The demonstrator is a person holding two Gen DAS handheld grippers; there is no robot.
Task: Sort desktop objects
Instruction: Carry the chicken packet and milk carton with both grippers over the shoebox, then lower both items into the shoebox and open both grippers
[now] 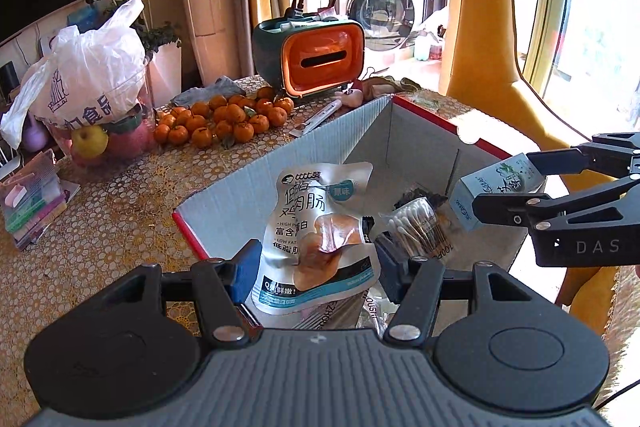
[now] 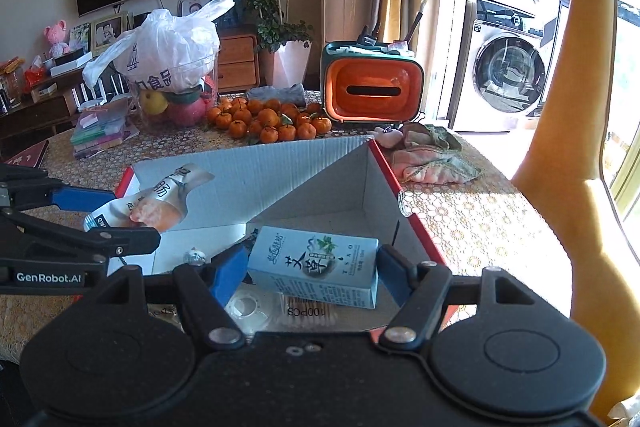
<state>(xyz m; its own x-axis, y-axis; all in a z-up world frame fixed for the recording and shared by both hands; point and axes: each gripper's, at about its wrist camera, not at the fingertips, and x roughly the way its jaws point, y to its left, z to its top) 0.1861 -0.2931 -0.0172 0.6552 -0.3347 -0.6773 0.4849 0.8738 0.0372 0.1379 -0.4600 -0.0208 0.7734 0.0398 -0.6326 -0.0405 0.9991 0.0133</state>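
An open cardboard box (image 1: 256, 179) (image 2: 280, 171) with red edges stands on the table. My left gripper (image 1: 316, 267) is shut on a silver sausage pouch (image 1: 316, 227) (image 2: 160, 203), held upright over the box's near left corner. My right gripper (image 2: 312, 271) is shut on a light-blue carton (image 2: 316, 267) (image 1: 496, 187), held over the box's right side. Inside the box lie a pack of cotton swabs (image 1: 416, 227) (image 2: 308, 313) and a roll of clear tape (image 2: 246, 307).
A pile of tangerines (image 1: 224, 119) (image 2: 272, 123), an orange tissue holder (image 1: 320, 59) (image 2: 372, 87), a fruit jar under a white plastic bag (image 1: 92, 79) (image 2: 168, 59), a stack of small cases (image 1: 32, 203), crumpled cloths (image 2: 432, 155) and a yellow chair (image 1: 492, 27) surround the box.
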